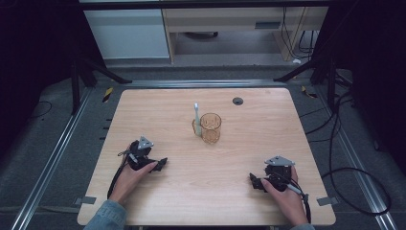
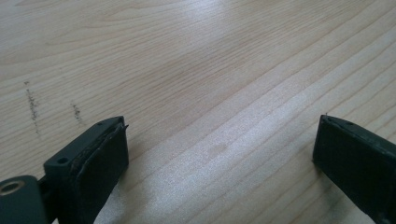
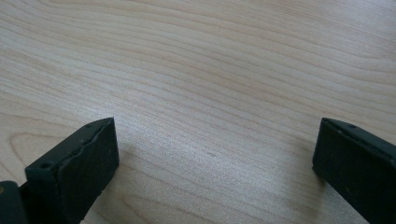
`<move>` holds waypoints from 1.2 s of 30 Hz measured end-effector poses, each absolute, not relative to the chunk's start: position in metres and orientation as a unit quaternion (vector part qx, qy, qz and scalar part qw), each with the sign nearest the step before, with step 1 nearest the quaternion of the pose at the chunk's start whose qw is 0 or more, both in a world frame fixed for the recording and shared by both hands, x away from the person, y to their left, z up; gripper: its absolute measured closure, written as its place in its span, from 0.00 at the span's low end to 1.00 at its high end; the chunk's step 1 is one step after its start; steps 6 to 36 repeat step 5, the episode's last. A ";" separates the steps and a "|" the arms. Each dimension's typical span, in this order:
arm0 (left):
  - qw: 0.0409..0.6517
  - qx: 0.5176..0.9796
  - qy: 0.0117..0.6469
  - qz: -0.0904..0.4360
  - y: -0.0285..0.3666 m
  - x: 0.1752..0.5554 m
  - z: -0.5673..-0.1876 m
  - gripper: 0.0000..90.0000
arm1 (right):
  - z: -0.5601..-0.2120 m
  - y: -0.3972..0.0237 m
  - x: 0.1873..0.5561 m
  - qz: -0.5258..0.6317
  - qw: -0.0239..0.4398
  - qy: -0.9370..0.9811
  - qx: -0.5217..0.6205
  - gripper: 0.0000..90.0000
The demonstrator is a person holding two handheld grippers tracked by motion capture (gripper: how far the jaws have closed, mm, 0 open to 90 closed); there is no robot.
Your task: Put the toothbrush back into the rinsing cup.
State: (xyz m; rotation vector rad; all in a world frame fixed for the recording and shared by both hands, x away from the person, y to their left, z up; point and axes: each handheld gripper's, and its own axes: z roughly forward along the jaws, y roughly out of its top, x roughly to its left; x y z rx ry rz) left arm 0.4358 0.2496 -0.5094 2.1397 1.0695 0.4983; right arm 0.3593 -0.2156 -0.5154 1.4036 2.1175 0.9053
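amber-tinted glass cup (image 1: 210, 127) stands upright near the middle of the wooden surface (image 1: 239, 191), toward the far edge. a toothbrush (image 1: 196, 118) stands just beside the cup on its left, head up; whether it sits in a small holder or leans on the cup cannot be told. left gripper (image 1: 161, 164) rests low on the near left of the surface, its fingers (image 2: 100, 158) set wide apart with bare wood between them. right gripper (image 1: 253, 181) rests on the near right, fingers (image 3: 84, 163) likewise spread and holding nothing. both grippers lie well apart from the cup and toothbrush, judged a ready position: the open fingers allow a direct approach to either item.
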 end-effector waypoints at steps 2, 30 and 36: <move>0.341 0.823 0.413 0.190 0.250 0.436 -0.509 0.03 | -0.515 -0.216 0.359 0.327 0.220 0.766 0.508 0.01; 0.340 0.822 0.416 0.188 0.250 0.437 -0.510 0.02 | -0.515 -0.215 0.359 0.327 0.220 0.765 0.509 0.01; 0.340 0.822 0.416 0.188 0.250 0.437 -0.510 0.02 | -0.515 -0.215 0.359 0.327 0.220 0.765 0.509 0.01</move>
